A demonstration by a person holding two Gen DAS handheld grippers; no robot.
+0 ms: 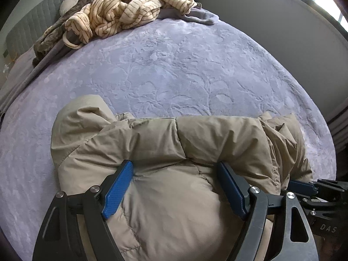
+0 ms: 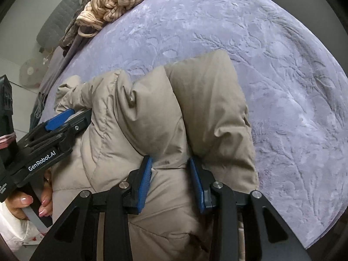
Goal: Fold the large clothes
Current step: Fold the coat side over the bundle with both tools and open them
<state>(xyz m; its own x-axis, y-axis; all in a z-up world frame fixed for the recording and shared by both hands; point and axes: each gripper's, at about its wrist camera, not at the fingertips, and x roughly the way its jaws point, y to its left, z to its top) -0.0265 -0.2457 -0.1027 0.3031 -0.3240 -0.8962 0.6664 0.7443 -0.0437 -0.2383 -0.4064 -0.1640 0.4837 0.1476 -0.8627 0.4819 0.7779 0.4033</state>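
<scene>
Tongs of both hands angle steeply down onto a beige puffer jacket (image 1: 174, 148) bunched at the near edge of a bed under a lilac embossed blanket (image 1: 174, 65). The left tongs (image 1: 176, 169) stand wide apart, blue pads flanking a padded bulge. The right tongs (image 2: 169, 163) sit part-open with a fold between them; whether they pinch it is unclear. A hand (image 2: 32, 204) grips the left tool, lettered "GenRobot.AI". Striped bedding (image 1: 121, 10) lies heaped at the far end.
</scene>
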